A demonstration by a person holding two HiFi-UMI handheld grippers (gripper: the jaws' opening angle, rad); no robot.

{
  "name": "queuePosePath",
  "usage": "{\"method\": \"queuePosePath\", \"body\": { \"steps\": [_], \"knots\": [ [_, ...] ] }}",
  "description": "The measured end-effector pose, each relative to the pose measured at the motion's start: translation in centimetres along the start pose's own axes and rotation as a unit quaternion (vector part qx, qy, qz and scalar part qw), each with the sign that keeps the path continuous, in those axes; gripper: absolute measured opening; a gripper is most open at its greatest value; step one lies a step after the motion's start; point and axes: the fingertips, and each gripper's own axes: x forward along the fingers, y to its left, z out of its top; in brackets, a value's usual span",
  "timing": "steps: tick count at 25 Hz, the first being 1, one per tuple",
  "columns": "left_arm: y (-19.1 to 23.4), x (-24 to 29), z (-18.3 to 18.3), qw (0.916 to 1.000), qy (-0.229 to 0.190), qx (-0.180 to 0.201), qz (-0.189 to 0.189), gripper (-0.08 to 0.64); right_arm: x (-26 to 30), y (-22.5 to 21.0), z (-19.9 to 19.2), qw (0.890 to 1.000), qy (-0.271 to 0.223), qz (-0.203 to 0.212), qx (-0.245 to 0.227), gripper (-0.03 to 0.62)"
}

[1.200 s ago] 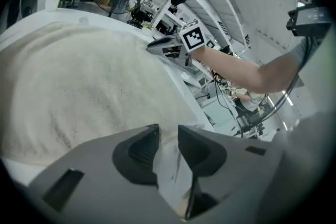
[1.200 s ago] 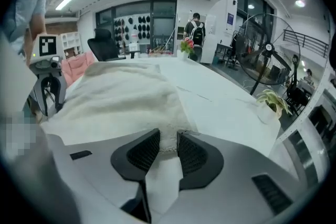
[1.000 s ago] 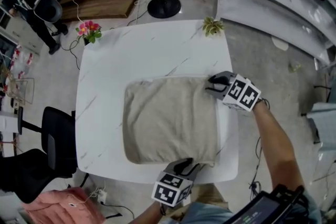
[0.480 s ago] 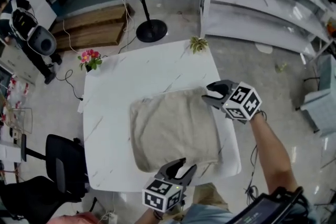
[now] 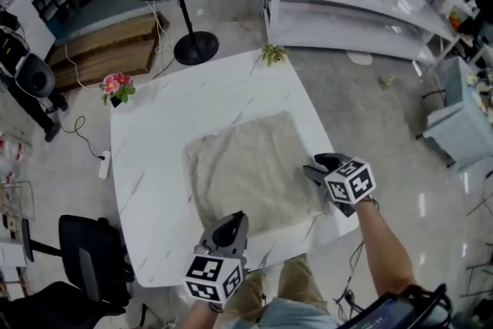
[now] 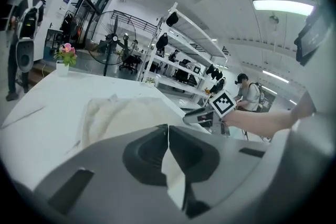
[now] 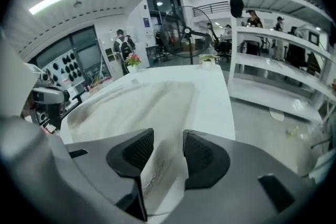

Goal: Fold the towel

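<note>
Towel (image 5: 250,169) spread flat on the white table (image 5: 150,166), with one gripper at its near edge and one at its right side.
Left gripper (image 5: 233,219) has its jaws pressed together, tips over the towel's near edge, with the cloth stretching away in front of them. Right gripper (image 5: 311,166) is at the towel's near right corner. Its jaws have just been opening and stand apart, and a strip of the towel's edge shows in the gap without either pad pressing on it.
</note>
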Motion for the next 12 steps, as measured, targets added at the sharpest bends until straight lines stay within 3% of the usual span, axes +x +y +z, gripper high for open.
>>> {"method": "queuePosePath", "body": {
  "steps": [4, 7, 10, 12],
  "knots": [
    [1.1, -1.1, -0.5, 1.0000, 0.002, 0.007, 0.001, 0.012, 0.1, -0.9, -2.2, 0.998, 0.012, -0.033, 0.061, 0.190],
    [1.9, -2.2, -1.0, 0.9999, 0.006, 0.007, 0.006, 0.012, -0.1, -1.1, -2.3, 0.994, 0.001, -0.034, 0.100, 0.184],
    [3.1, -3.1, -1.6, 0.9999, 0.002, 0.003, 0.014, 0.012, 0.2, -0.8, -2.3, 0.994, 0.008, -0.026, 0.105, 0.145],
    [4.0, -3.9, -1.6, 0.9998, -0.002, -0.001, 0.021, 0.012, 0.7, -0.4, -2.2, 0.993, 0.018, -0.016, 0.115, 0.085]
  ]
}}
